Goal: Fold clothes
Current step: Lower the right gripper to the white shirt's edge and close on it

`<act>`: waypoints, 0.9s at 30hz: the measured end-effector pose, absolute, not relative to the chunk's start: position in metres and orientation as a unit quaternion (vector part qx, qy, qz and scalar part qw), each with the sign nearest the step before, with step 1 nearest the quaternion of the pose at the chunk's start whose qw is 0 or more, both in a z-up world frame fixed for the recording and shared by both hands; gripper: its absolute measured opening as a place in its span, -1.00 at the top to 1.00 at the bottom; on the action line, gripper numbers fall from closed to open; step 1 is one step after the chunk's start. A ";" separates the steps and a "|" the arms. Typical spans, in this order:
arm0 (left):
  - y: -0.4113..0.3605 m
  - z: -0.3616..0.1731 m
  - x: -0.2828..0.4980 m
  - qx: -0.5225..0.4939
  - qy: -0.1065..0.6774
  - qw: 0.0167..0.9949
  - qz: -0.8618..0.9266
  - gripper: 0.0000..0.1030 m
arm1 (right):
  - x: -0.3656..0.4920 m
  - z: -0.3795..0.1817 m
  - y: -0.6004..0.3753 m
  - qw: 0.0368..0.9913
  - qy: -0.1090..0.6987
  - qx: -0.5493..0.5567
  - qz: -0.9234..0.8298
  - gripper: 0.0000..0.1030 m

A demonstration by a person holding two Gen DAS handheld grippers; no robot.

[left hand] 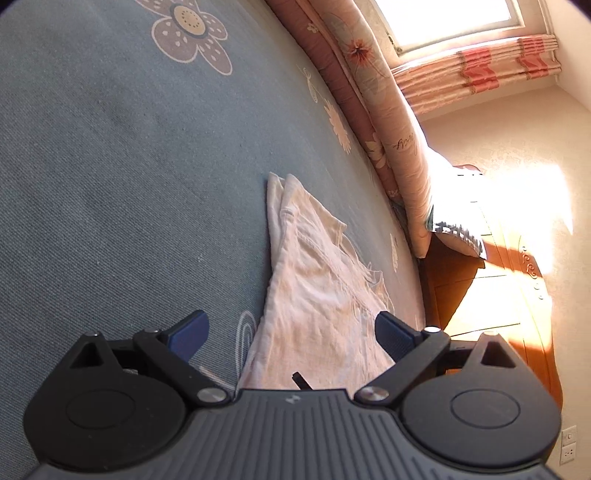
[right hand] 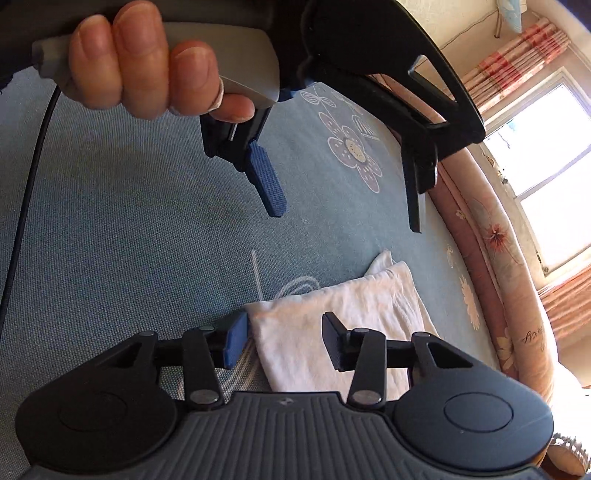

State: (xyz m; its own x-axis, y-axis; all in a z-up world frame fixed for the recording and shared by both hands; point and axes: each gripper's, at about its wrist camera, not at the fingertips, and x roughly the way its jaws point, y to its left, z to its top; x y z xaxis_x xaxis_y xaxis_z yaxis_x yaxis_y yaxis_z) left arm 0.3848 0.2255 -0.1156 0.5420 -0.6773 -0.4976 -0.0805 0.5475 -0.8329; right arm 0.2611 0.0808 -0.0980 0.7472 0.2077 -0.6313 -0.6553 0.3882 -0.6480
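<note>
Jaws of the right gripper (right hand: 286,341) stand partly apart, straddling the near corner of the white garment (right hand: 343,314): the blue pad on one side sits just at the cloth's edge, the dark pad on the other hangs over its middle, and neither visibly presses, so nothing is pinched yet; the stance reads as lining up for a grip on that corner to start a fold. Jaws of the left gripper (left hand: 291,332) are spread wide, its blue fingertips (left hand: 188,330) flanking the near end of the same garment without touching it, seemingly poised for the opposite edge. In the right wrist view that left gripper (right hand: 343,206) also hangs above the bed, empty, with the person's left hand (right hand: 147,62) wrapped round its grey handle and a black cable (right hand: 26,199) trailing off. The garment lies flat as a long narrow strip on the blue-grey bedspread (left hand: 110,184), already doubled lengthwise by the look of its layered far end, which suggests the remaining fold runs end to end. Printed flowers dot the bedspread; a rolled pink quilt (left hand: 391,122) borders its far side, well clear of the cloth, beneath a sunlit window (left hand: 447,22) and striped curtain (left hand: 480,74), leaving open room for the fold.
</note>
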 end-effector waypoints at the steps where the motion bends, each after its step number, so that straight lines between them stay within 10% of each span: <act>1: 0.224 -0.118 0.386 -0.437 0.441 0.758 -0.200 -0.86 | 0.258 -0.101 0.082 0.797 0.222 -0.497 0.263 0.06; 10: 0.217 -0.125 0.386 -0.440 0.459 0.744 -0.205 -0.86 | 0.246 -0.119 0.084 0.769 0.184 -0.570 0.221 0.17; 14: 0.213 -0.126 0.387 -0.433 0.465 0.744 -0.209 -0.86 | 0.256 -0.108 0.082 0.777 0.209 -0.546 0.234 0.85; 27: 0.179 -0.148 0.395 -0.498 0.466 0.683 -0.263 -0.88 | 0.272 -0.069 0.059 0.812 0.230 -0.482 0.236 0.85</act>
State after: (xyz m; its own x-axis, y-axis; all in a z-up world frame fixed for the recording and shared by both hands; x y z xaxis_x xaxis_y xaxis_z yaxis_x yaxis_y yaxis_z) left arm 0.3954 0.1792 -0.1484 0.4279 -0.8230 -0.3736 -0.1041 0.3657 -0.9249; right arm 0.2721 0.0589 -0.0694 0.7836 0.1612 -0.6000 -0.6039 0.4248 -0.6745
